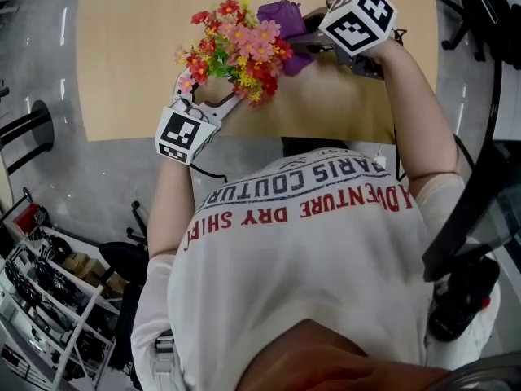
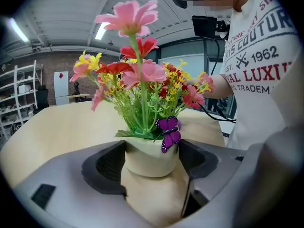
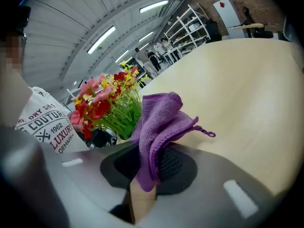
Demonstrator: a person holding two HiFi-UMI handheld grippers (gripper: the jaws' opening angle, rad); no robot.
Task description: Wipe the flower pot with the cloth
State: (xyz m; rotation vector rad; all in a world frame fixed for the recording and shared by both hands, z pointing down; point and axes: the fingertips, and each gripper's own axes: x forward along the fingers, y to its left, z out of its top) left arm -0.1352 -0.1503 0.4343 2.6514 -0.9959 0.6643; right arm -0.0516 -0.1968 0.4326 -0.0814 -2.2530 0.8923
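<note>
We look down on a pale wooden surface standing on a smooth grey floor. At the lower left of the head view a white shelving rack holds dark gear, with a black pedestal base on the floor farther up. Overhead we see a ribbed white ceiling with long strip lights. A brick wall stands behind more white shelves, and dark glazed panels stand farther right.

The person wore a white short-sleeved T-shirt lettered in red and dark print, and beyond it the grey left gripper and right gripper each bore a black-and-white marker cube.
</note>
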